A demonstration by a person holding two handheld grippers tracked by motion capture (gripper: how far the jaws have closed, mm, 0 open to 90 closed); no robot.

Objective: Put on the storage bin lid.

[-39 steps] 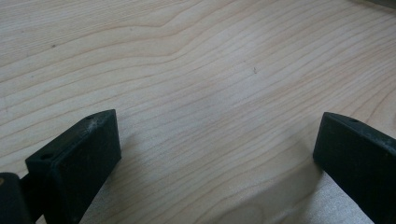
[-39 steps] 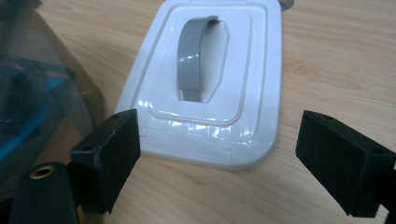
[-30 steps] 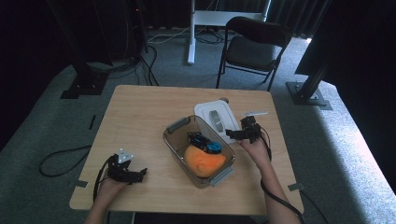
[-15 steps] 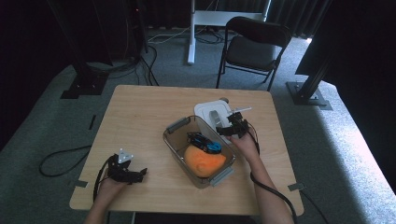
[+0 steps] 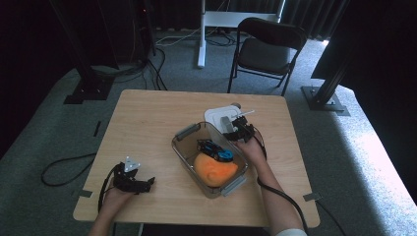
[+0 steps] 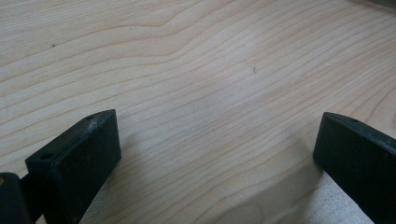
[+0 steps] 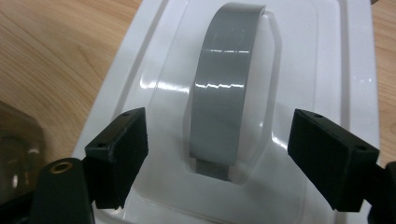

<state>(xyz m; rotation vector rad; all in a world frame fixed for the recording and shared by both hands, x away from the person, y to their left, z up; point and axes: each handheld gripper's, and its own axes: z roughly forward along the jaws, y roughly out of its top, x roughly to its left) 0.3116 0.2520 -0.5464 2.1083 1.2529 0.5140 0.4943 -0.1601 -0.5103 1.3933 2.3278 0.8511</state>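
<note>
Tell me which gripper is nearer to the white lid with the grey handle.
Right. The right gripper hangs just over the white lid, fingers open either side of its grey handle. The left gripper sits at the table's near left corner, far away.

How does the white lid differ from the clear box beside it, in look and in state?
The white lid is opaque and flat on the table, with one grey handle on top. The clear box is see-through and deep, holds orange and blue things, and has grey handles at its ends. Both rest on the wooden table.
</note>
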